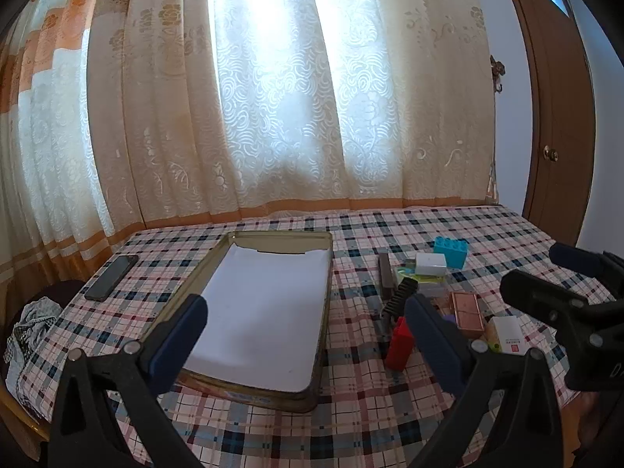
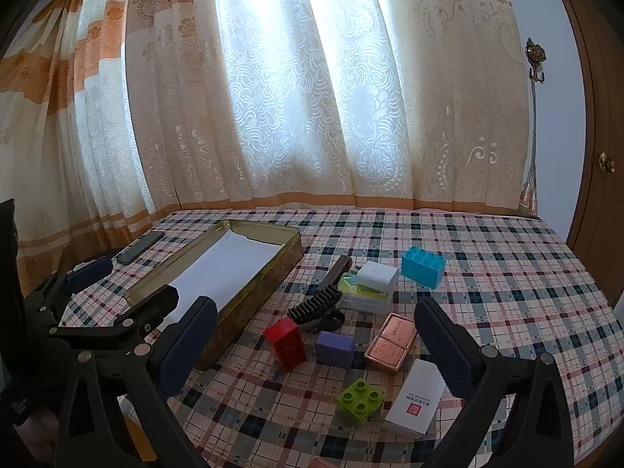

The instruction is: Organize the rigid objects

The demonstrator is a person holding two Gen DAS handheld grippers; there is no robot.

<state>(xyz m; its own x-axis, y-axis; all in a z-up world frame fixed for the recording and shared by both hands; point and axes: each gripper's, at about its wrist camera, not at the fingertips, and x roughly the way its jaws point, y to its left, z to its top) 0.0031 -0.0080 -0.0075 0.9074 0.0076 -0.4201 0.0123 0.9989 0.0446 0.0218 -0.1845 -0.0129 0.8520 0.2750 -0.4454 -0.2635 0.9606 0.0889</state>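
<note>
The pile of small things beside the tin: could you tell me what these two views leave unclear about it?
- Purple block: almost wholly behind the left gripper finger in the left wrist view.
- Green block: only a sliver shows in the left wrist view, behind the white box.
- White box print: too small to read.
- Object at the bottom edge, right wrist view: cut off, unidentifiable.

Left gripper: jaws spread wide, nothing between the pads, pointed forward and slightly downward. Right gripper: same pose, jaws wide apart, nothing gripped.
</note>
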